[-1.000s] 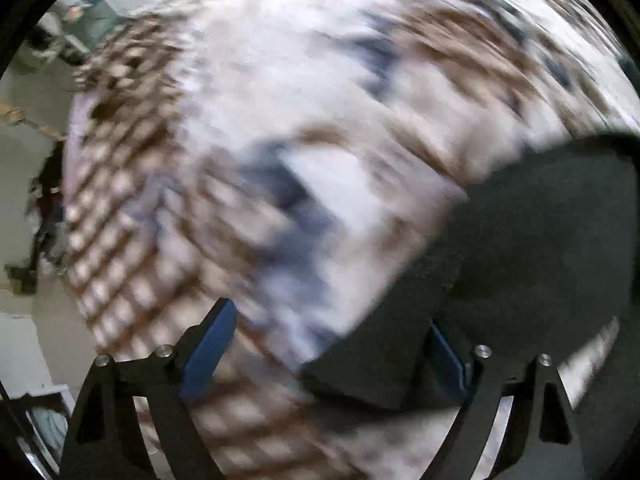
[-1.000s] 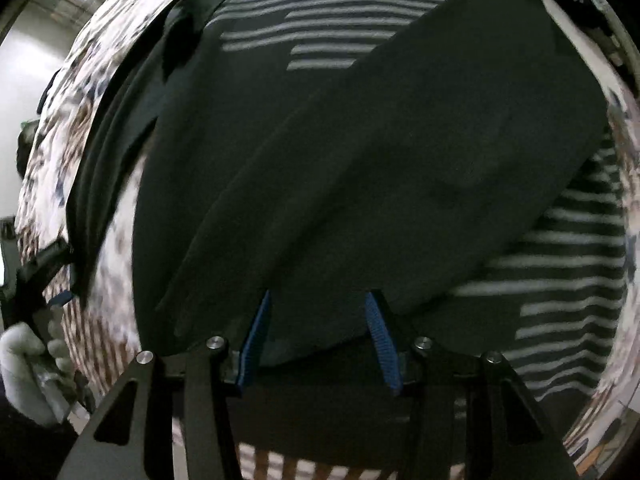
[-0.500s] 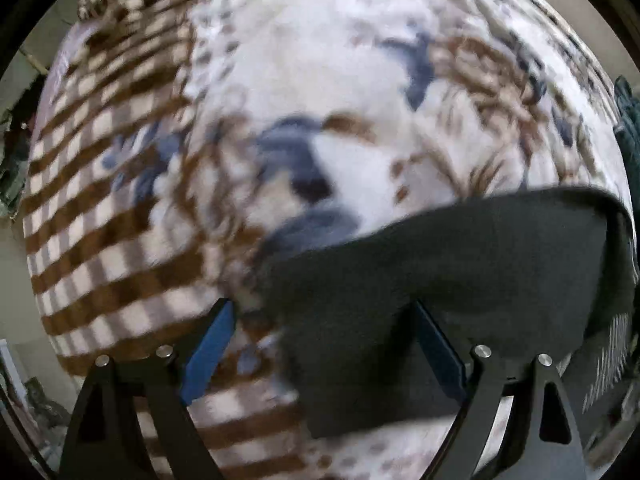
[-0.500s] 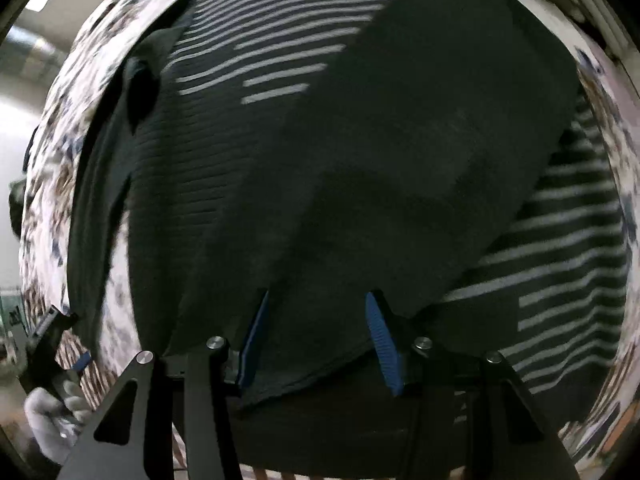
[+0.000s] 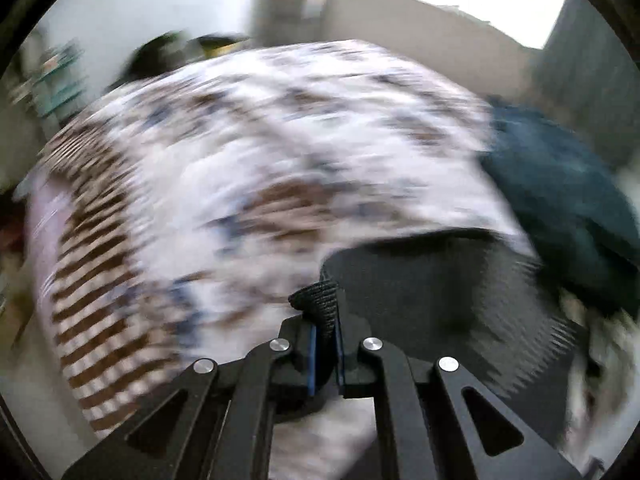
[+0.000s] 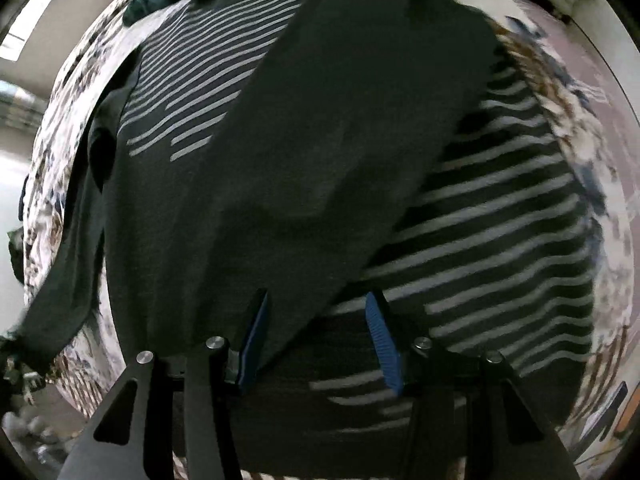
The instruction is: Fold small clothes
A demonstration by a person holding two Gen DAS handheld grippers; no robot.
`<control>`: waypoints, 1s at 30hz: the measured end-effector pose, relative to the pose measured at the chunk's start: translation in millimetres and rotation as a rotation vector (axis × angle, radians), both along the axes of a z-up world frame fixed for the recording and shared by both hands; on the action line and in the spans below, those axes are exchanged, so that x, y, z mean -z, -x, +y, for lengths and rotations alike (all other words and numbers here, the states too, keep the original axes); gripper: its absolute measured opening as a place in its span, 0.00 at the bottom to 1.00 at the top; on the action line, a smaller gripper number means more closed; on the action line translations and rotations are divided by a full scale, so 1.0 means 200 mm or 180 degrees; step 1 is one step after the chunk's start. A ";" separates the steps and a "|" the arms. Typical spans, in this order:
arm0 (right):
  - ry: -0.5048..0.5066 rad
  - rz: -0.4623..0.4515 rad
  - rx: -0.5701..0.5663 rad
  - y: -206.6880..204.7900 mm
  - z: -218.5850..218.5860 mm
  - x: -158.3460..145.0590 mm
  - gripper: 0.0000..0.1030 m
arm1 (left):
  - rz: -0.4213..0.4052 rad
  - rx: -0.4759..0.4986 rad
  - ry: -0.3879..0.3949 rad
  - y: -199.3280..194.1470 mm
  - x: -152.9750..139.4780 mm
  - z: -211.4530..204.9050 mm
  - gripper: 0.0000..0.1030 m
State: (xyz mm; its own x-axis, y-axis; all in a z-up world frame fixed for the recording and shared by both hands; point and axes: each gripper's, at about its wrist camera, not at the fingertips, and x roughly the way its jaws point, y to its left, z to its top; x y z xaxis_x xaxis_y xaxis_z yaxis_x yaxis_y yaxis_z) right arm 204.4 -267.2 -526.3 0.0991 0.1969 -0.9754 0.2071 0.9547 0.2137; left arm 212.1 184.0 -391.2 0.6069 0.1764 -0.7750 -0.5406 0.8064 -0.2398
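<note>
1. Left wrist view: The left gripper (image 5: 325, 344) was closed, its blue pads pinching a bunched edge of the dark shirt (image 5: 440, 300). The pinched fold stood up just beyond the fingertips. The rest of the shirt spread away to the right of the gripper, over the patterned bedspread (image 5: 248, 184). The view was badly blurred, so fine detail could not be read. A teal garment (image 5: 560, 200) lay on the bedspread beyond the shirt, at the right.

2. Right wrist view: The right gripper (image 6: 316, 336) was open, fingers spread apart, nothing between them. The shirt (image 6: 280, 160), dark with white stripes, lay spread on the bedspread (image 6: 52, 160) directly beneath and ahead of the gripper. A plain dark panel was folded diagonally across the striped body. Its lower edge ran between the two fingers. Whether the fingertips touched the fabric could not be determined.
</note>
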 end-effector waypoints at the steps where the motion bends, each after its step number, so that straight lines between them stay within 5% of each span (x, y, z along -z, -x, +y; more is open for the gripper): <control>1: -0.0010 -0.0020 0.0048 0.02 -0.06 -0.02 0.50 | -0.0081 0.0207 0.0008 -0.03 -0.07 -0.12 0.04; 6: 0.0042 -0.0065 0.0274 0.13 -0.39 -0.11 0.50 | -0.0308 0.1603 0.0127 -0.11 -0.26 -0.91 0.04; 9: 0.0140 -0.0014 0.0434 0.22 -0.63 -0.12 0.50 | -0.0067 0.2498 0.0146 -0.05 -0.14 -1.46 0.04; 14: 0.0196 0.0189 0.0643 0.38 -0.94 -0.04 0.50 | 0.0465 0.3293 0.0032 0.11 0.20 -1.97 0.05; 19: 0.0035 0.0335 0.0648 0.46 -1.08 0.02 0.50 | 0.1126 0.3356 0.0173 0.11 0.45 -2.02 0.14; 20: 0.0026 0.0319 0.0644 0.47 -1.10 0.01 0.50 | 0.1146 0.3264 0.0185 0.11 0.45 -1.98 0.35; 21: 0.0009 0.0296 0.0643 0.47 -1.12 0.00 0.50 | 0.1158 0.3185 0.0196 0.12 0.45 -1.93 0.67; 23: -0.0051 0.0270 0.0681 0.48 -1.15 -0.02 0.50 | 0.1166 0.3012 0.0232 0.10 0.43 -1.82 0.96; 30: -0.0666 0.0028 0.0630 0.35 -1.09 -0.04 0.54 | 0.1310 0.2152 -0.0086 -0.09 0.48 -1.29 0.96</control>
